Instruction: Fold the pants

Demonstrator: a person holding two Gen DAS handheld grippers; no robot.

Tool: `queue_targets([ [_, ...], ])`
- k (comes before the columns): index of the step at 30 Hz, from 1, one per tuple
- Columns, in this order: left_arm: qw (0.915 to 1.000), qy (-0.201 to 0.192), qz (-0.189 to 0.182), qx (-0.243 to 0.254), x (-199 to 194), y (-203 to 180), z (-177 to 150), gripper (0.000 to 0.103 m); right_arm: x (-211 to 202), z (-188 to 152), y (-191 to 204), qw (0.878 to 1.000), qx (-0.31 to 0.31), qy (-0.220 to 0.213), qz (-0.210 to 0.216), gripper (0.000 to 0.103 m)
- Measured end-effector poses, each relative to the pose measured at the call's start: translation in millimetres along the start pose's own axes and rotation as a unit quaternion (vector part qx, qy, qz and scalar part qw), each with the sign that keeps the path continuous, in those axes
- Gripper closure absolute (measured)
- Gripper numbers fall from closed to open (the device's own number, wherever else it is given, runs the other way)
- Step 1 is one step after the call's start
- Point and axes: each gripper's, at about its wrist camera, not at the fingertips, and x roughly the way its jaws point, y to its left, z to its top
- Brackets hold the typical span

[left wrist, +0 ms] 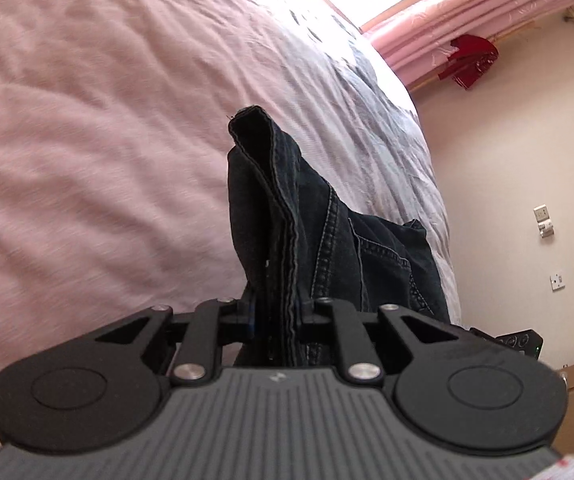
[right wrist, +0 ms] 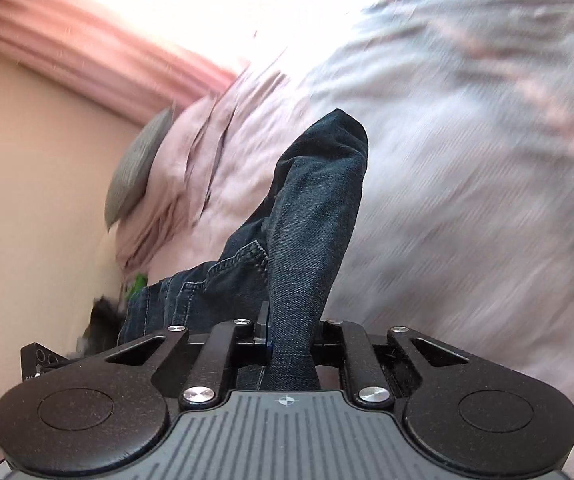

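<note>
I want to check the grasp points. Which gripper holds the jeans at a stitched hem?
The left gripper: it clamps a thick, stitched hem of the jeans. The right gripper pinches plain, seamless denim.

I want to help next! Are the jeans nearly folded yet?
Not nearly. Done: both grippers have hold of the dark jeans. In hand: the left gripper and the right gripper are each shut on bunched denim, held up over the pink bedcover. Left: laying them flat and making every fold; no neat fold shows yet.
</note>
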Motion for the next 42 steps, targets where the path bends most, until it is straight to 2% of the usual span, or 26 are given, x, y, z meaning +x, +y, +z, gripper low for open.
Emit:
queue_targets([
  [3,0.9993,0.016,-0.021,0.025,76,-63,31,0.091,-32,60,-36,0.999,0.013,-0.033,-0.022,0.093],
  [6,0.9977,0.026,-0.039,0.05,169,-128,66,0.09,-58,132,-77,0.997,0.005,-0.067,-0.041,0.093],
  [10,0.9955,0.022,-0.059,0.071,290,-200,117,0.091,-78,243,-134,0.993,-0.011,-0.104,-0.061,0.093],
  [12,0.9944,0.013,-0.058,0.087,337,-228,140,0.091,-78,294,-164,0.991,-0.014,-0.117,-0.064,0.093],
  [16,0.9933,-0.009,-0.048,0.105,414,-266,186,0.091,-62,380,-218,0.989,-0.023,-0.129,-0.068,0.093],
  [22,0.9919,-0.035,-0.039,0.116,486,-279,244,0.09,-22,455,-281,0.987,-0.011,-0.149,-0.051,0.093],
  [24,0.993,-0.031,-0.025,0.111,512,-271,257,0.089,-6,466,-301,0.986,-0.008,-0.154,-0.06,0.092],
  [26,0.9954,-0.024,0.015,0.091,530,-250,261,0.086,11,471,-323,0.984,0.016,-0.14,-0.105,0.081],
  [27,0.9961,-0.019,0.032,0.08,535,-240,264,0.084,17,472,-333,0.981,0.029,-0.13,-0.144,0.072],
  [28,0.9961,-0.021,0.047,0.072,533,-230,266,0.082,19,469,-340,0.979,0.026,-0.127,-0.157,0.072],
  [29,0.9959,-0.028,0.05,0.071,525,-219,268,0.079,14,464,-342,0.979,0.019,-0.136,-0.151,0.071],
  [30,0.9955,-0.036,0.054,0.068,516,-213,271,0.081,5,458,-340,0.975,0.015,-0.154,-0.16,0.07],
  [31,0.9937,-0.051,0.076,0.065,503,-209,273,0.082,-5,452,-335,0.967,0.008,-0.17,-0.187,0.07],
  [32,0.9925,-0.063,0.08,0.068,492,-210,274,0.082,-16,446,-328,0.96,-0.002,-0.183,-0.214,0.07],
  [34,0.9898,-0.077,0.068,0.099,476,-229,272,0.082,-35,430,-305,0.94,-0.034,-0.22,-0.258,0.07],
  [37,0.9764,-0.076,0.04,0.198,464,-276,241,0.081,-40,397,-259,0.931,-0.12,-0.204,-0.279,0.07],
  [40,0.9631,-0.045,0.057,0.259,481,-303,203,0.08,-21,363,-238,0.926,-0.169,-0.163,-0.295,0.07],
  [42,0.9566,-0.028,0.105,0.27,503,-299,190,0.082,3,353,-244,0.923,-0.172,-0.129,-0.318,0.07],
])
